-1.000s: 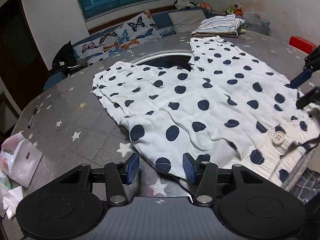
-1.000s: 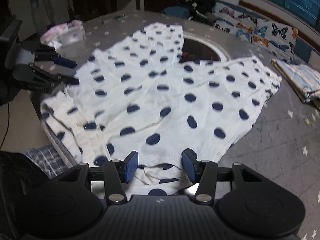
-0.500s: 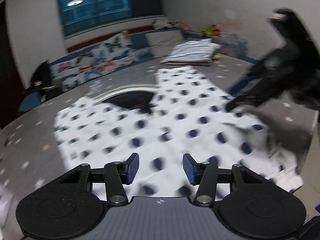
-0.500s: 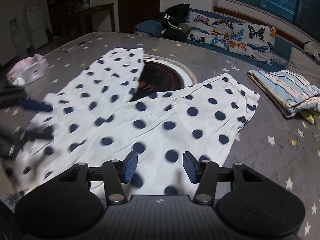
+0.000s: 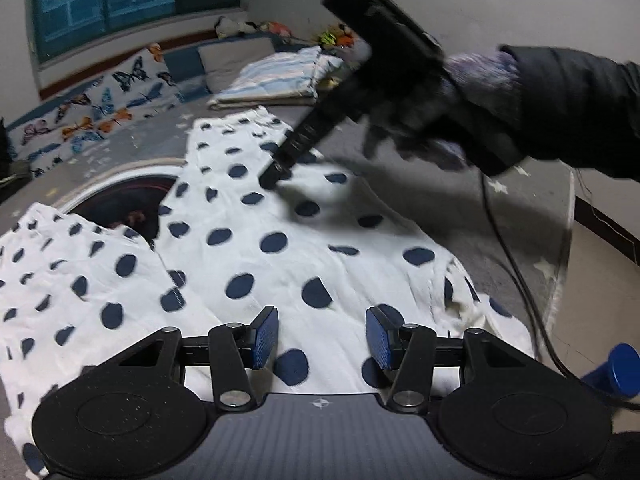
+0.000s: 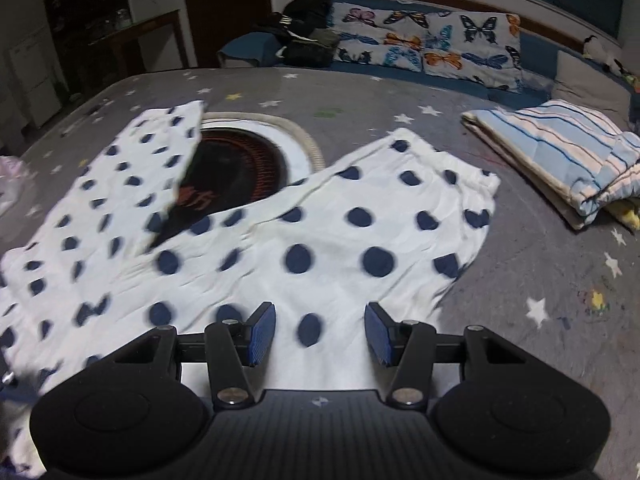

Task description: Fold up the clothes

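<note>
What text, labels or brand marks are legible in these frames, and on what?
Red characters on the dark round panel set into the table: present, but too blurred and partly covered by the polka-dot garment to read.
Pale marking on the right gripper arm in the left wrist view: motion-blurred, unreadable.
Small round emblem on each gripper body: a symbol, no letters.
Nothing else legible.

I see white trousers with navy polka dots on my grey star-printed tablecloth. My fingers carry blue pads. Beyond: a blue-and-white striped folded blanket and white butterfly-print cushions.
</note>
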Available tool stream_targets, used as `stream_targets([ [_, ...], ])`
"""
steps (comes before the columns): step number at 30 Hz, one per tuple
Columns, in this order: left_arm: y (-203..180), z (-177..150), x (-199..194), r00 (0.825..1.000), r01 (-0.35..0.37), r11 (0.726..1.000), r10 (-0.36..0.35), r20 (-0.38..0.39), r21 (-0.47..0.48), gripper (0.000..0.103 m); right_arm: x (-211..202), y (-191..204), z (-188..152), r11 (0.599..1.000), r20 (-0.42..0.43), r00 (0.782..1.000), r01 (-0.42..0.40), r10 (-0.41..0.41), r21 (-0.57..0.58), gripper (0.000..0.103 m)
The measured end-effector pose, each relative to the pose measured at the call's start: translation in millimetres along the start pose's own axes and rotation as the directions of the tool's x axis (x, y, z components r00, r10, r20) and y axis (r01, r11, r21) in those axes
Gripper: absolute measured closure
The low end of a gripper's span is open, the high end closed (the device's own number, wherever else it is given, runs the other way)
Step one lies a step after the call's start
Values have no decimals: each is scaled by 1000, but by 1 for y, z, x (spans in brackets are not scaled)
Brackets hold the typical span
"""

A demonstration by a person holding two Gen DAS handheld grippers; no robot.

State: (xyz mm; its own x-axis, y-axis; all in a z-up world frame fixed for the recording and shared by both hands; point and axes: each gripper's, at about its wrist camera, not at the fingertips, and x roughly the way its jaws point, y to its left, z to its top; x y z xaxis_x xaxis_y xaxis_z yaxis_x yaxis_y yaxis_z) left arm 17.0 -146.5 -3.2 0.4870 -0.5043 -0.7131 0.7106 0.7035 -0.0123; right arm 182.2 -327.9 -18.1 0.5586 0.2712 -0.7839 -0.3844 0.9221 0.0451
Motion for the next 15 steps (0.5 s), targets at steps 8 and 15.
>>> stream_targets([
  [8, 0, -1, 3, 999, 34, 999, -34, -12, 8, 51, 21, -37, 24, 997, 24, 999, 48, -49, 63, 53],
  [15, 0, -3, 1, 998, 55, 998, -55, -12, 3, 50, 37, -61, 42, 991, 30, 996, 82, -86, 103, 52],
])
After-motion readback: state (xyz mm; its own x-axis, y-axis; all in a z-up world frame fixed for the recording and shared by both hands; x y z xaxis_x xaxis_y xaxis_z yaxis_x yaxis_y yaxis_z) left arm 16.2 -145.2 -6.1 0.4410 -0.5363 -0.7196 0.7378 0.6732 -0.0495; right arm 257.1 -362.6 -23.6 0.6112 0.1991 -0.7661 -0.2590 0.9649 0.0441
